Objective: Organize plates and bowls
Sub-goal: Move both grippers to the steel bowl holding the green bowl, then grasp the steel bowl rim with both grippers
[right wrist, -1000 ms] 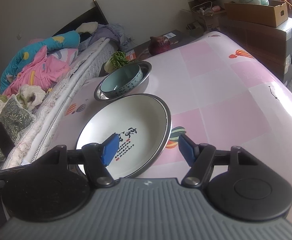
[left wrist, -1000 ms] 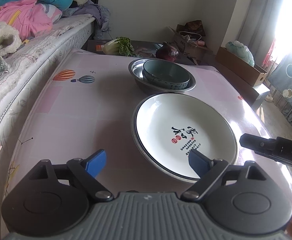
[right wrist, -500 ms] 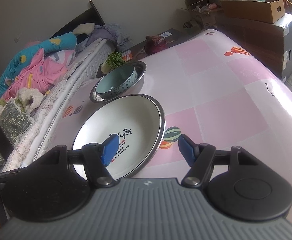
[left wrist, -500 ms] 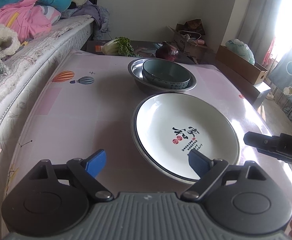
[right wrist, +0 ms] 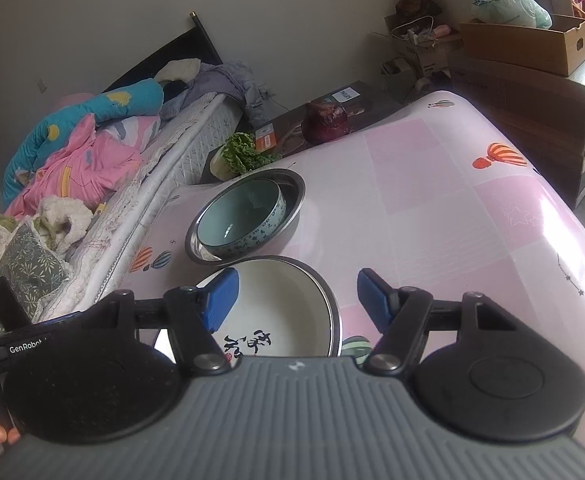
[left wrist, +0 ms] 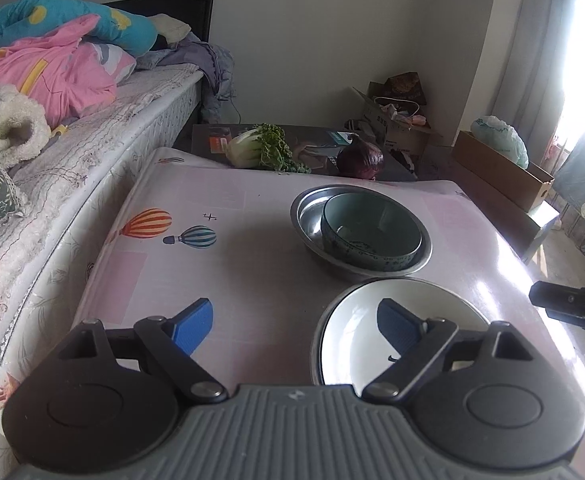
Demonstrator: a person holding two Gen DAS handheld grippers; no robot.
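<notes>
- Pink balloon-print cloth covers the surface point(left wrist: 228, 248), with a bed point(left wrist: 92, 152) close along its left edge and cardboard boxes point(right wrist: 532, 80) off its right side
- Compared with a second ago, both wrist views now sit farther back and higher: the white plate point(left wrist: 356, 332) has slid toward the bottom of each view and more of the far wall shows, so both claws have pulled away from the dishes
- Left claw point(left wrist: 296, 324) is spread wide with nothing between its pads; right claw point(right wrist: 296, 296) is also parted and empty
- White plate lies flat near the front edge, touching nothing I can see but just beside the steel bowl point(left wrist: 312, 216), which holds the teal bowl point(left wrist: 372, 232)
- I judge the stacking largely set: bowls nested, plate apart, claws retreating
- Open room lies left of the dishes and across the right half of the surface; vegetables point(left wrist: 260, 152) crowd the far edge
</notes>
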